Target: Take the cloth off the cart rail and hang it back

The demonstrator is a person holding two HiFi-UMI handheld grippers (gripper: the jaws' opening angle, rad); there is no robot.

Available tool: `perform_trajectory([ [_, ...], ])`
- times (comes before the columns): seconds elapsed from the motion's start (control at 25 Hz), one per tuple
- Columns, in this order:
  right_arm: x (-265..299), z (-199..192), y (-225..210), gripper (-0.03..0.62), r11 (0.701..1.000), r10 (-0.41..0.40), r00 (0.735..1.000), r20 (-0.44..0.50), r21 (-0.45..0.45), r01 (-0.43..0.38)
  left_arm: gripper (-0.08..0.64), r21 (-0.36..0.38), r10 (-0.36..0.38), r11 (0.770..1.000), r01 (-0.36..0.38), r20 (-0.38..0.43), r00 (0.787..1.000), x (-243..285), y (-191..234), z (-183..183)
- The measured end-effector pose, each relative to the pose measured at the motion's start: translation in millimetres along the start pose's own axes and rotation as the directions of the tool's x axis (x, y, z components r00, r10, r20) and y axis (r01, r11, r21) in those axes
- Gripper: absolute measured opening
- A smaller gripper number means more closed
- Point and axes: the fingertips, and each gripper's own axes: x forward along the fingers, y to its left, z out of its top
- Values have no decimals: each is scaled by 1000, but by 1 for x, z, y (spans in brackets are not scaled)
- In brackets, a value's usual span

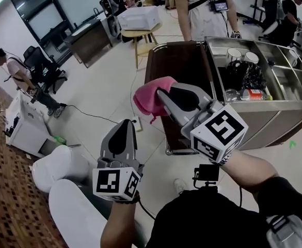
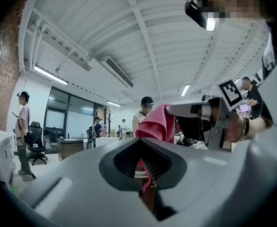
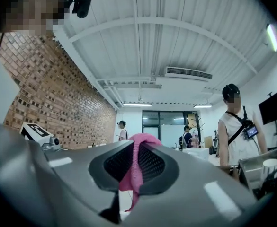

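My right gripper [image 1: 163,98] is raised over the floor just left of the brown cart [image 1: 179,66] and is shut on a pink cloth [image 1: 146,98]. The cloth bunches at the jaw tips and a thin tail hangs from it. In the right gripper view the cloth [image 3: 137,167] is pinched between the jaws of that gripper [image 3: 133,174]. My left gripper [image 1: 124,125] is lower and to the left, apart from the cloth, with its jaws together. The left gripper view shows the cloth [image 2: 156,124] above those jaws, its tail in line with the slit of the left gripper [image 2: 145,174].
The cart's steel top tray [image 1: 287,105] holds cups, a dark bundle and bottles. A person [image 1: 205,9] stands behind the cart. A stool with a white box [image 1: 139,18] stands farther back. White bins [image 1: 27,125] and a floor cable [image 1: 96,115] lie to the left.
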Motion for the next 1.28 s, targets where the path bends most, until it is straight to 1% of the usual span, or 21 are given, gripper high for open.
perform_trajectory([
  [0.2, 66, 14, -18, 21, 999, -41, 999, 7, -30, 42, 3, -14, -22, 1000, 23, 20, 1000, 32, 66, 13],
  [0.28, 82, 13, -31, 21, 997, -68, 998, 0, -34, 68, 3, -24, -25, 999, 26, 28, 999, 43, 83, 13],
  [0.56, 94, -16, -82, 21, 985, -168, 985, -24, -30, 167, 3, -50, -67, 996, 69, 31, 997, 81, 97, -15],
  [0.76, 124, -34, -120, 21, 965, -262, 963, -63, -10, 262, 3, -68, -135, 988, 136, 16, 991, 119, 124, -21],
  [0.88, 141, -45, -139, 21, 943, -331, 941, -75, 5, 333, 3, -81, -199, 977, 198, 6, 980, 140, 142, -27],
  [1.0, 157, -58, -146, 21, 911, -408, 909, -86, 21, 412, 3, -92, -273, 958, 273, 8, 962, 149, 164, -32],
  [1.12, 190, -72, -153, 21, 879, -468, 877, -108, 44, 475, 3, -105, -329, 939, 328, 11, 944, 163, 200, -33],
  [1.2, 210, -81, -168, 21, 847, -517, 847, -125, 65, 527, 3, -118, -373, 921, 371, 4, 928, 181, 222, -35],
  [1.28, 224, -92, -183, 21, 808, -570, 809, -142, 79, 584, 3, -136, -420, 899, 416, -4, 907, 198, 238, -41],
])
